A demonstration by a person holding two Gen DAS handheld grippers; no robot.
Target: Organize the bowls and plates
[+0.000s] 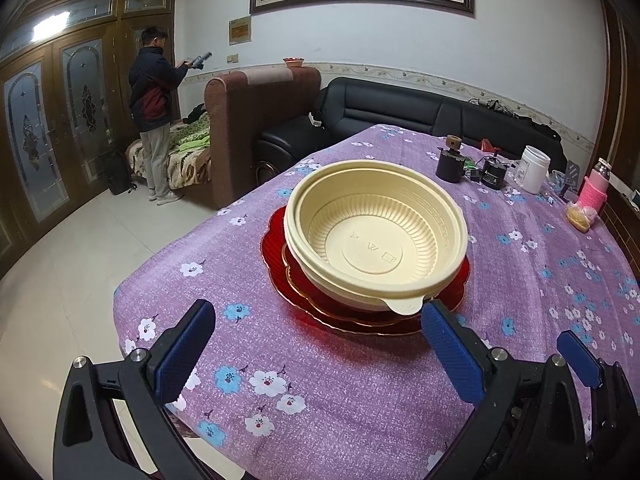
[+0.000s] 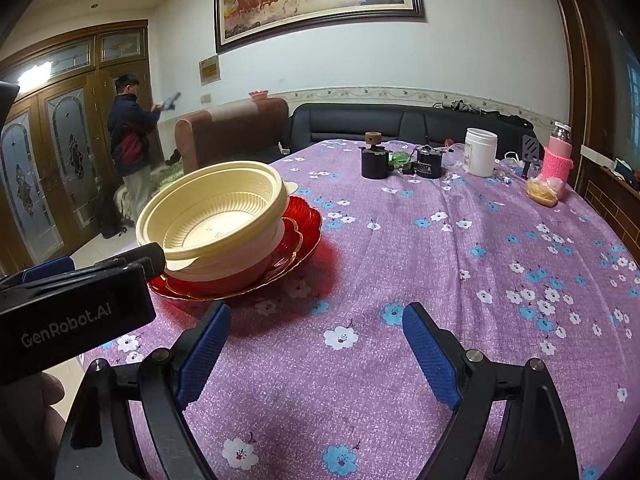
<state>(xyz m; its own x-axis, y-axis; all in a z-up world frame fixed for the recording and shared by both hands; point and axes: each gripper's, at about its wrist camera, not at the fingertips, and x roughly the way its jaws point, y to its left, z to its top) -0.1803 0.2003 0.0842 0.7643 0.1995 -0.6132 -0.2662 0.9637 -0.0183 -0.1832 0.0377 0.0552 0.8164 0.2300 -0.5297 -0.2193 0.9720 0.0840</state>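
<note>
cream bowls nested on red plates, stack sat on floral counter, left claw released just before it, right claw released over bare cloth

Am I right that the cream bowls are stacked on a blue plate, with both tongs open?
Not quite: the plate under the cream bowls is red, not blue, as the left wrist view shows. The left tongs and the right tongs are both open.

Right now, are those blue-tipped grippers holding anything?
No. The left gripper and the right gripper are both open and empty; the cream bowls sit untouched on the red plates.
</note>
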